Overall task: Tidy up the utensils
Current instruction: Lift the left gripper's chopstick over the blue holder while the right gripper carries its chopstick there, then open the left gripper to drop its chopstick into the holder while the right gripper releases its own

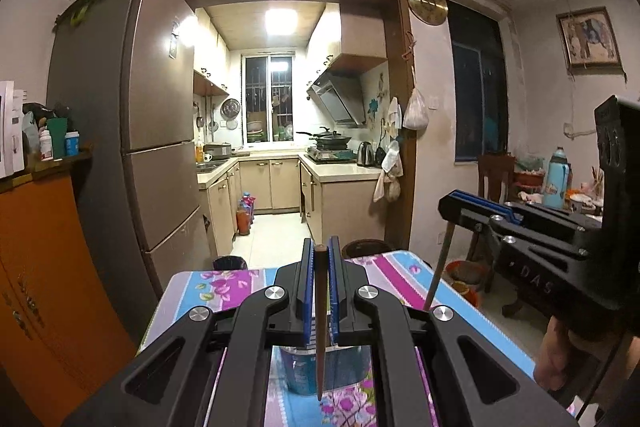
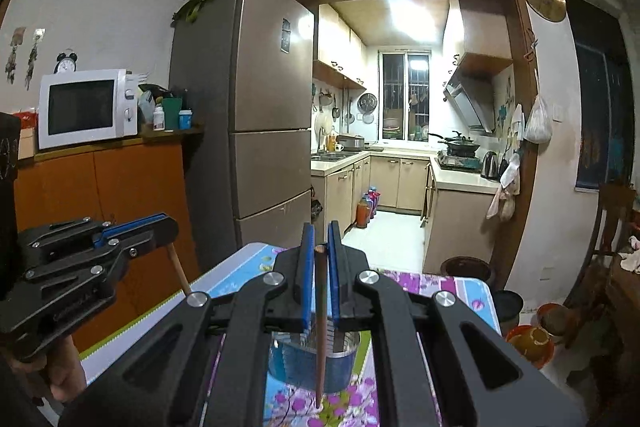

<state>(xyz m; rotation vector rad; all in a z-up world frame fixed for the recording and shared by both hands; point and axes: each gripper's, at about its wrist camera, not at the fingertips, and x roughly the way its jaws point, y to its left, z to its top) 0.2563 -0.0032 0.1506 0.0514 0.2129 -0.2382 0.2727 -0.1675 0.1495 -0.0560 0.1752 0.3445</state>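
My left gripper (image 1: pixel 320 251) is shut on a brown chopstick (image 1: pixel 321 323) that hangs point down over a blue metal holder cup (image 1: pixel 304 371) on the flowered table. My right gripper (image 2: pixel 320 251) is shut on a second brown chopstick (image 2: pixel 320 331), its tip just in front of the same holder cup (image 2: pixel 296 367). The right gripper (image 1: pixel 472 203) shows at the right of the left wrist view with its chopstick (image 1: pixel 440 267). The left gripper (image 2: pixel 156 223) shows at the left of the right wrist view with its chopstick (image 2: pixel 179 271).
The small table (image 1: pixel 396 275) has a flowered blue and pink cloth. A tall fridge (image 1: pixel 156 131) and an orange cabinet (image 1: pixel 44 267) stand to the left. A dark bin (image 1: pixel 364 249) stands behind the table. A dining table with a blue bottle (image 1: pixel 558 179) is at right.
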